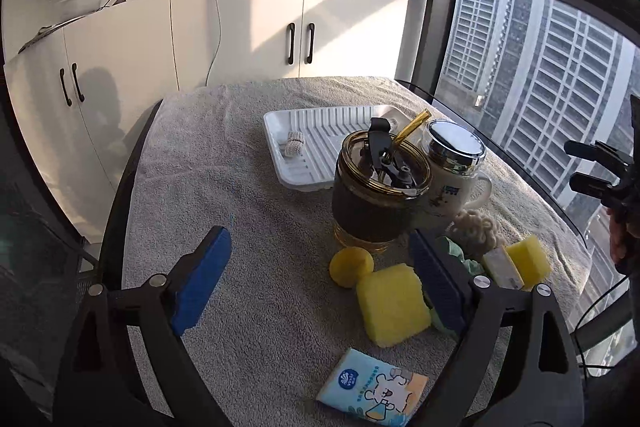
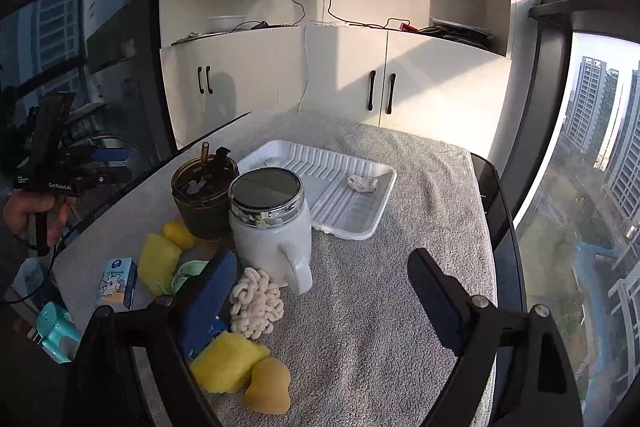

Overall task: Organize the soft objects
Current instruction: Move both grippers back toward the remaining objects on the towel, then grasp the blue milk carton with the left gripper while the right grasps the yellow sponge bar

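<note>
At the bottom of each wrist view both claws stand spread and empty: the left gripper (image 1: pixel 320 283) low centre, the right gripper (image 2: pixel 320 291) likewise. Just beyond lie the unsorted soft things: a tissue pack (image 1: pixel 372 393), yellow sponges (image 1: pixel 392 305), a knitted chain (image 2: pixel 256 307). Past the amber jar (image 1: pixel 378 187) and white mug (image 2: pixel 272 227), at mid-frame, the white tray (image 2: pixel 340 211) holds one small cloth roll (image 2: pixel 362 183). The sorting seems barely begun.

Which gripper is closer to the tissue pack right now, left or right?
Left. The left gripper hangs open right over the tissue pack; the right gripper is open farther off, beyond the sponges and mug.
</note>
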Motion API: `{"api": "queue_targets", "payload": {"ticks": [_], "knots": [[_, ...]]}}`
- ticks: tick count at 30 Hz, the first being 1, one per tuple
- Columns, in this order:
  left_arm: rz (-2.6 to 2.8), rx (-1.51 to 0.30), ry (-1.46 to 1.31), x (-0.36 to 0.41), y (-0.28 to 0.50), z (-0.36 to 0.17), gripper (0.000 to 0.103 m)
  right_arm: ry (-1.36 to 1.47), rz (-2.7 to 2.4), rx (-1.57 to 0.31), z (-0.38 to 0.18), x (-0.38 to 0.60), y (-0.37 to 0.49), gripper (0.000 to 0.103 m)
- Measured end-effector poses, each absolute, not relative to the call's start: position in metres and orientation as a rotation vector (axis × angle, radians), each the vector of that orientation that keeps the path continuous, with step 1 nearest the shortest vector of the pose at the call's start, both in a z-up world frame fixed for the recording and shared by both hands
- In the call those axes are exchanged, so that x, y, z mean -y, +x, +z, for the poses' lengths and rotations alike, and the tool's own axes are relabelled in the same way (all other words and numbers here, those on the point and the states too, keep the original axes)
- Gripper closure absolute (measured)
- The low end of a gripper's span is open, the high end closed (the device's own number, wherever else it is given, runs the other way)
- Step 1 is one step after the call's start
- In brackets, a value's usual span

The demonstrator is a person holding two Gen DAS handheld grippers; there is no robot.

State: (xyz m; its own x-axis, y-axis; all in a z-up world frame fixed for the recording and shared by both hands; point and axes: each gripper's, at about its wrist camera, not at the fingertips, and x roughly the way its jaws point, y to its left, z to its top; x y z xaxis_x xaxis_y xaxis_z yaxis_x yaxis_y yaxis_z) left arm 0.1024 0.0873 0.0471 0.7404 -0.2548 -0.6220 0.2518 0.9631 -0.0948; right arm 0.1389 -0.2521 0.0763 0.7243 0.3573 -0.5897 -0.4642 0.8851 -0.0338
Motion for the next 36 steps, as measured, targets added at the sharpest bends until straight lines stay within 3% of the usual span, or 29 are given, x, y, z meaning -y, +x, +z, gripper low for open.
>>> {"api": "queue_targets", "payload": {"ticks": [11,24,26,32,33,36], "knots": [[-0.104,-0.769,-0.015,-0.063,0.018,-0.01,0.012,-0.031,0.274,-0.665,0.011,0.222,0.07,0.013],[0.0,-0.909,-0.066,-0.041,0.045,-0.04,0.011,-0.064,0.249,-0.676,0.001,0.214,0.072,0.013],[0.022,-0.932,-0.068,-0.039,0.051,-0.047,0.001,-0.062,0.255,-0.679,-0.002,0.213,0.073,0.013],[0.036,-0.948,-0.078,-0.033,0.06,-0.051,0.0,-0.066,0.275,-0.698,-0.009,0.209,0.075,0.013],[0.014,-0.949,-0.099,-0.034,0.061,-0.052,0.002,-0.063,0.279,-0.7,-0.01,0.209,0.075,0.013],[-0.052,-0.956,-0.165,-0.039,0.06,-0.057,0.025,-0.059,0.288,-0.691,-0.01,0.208,0.075,0.013]]}}
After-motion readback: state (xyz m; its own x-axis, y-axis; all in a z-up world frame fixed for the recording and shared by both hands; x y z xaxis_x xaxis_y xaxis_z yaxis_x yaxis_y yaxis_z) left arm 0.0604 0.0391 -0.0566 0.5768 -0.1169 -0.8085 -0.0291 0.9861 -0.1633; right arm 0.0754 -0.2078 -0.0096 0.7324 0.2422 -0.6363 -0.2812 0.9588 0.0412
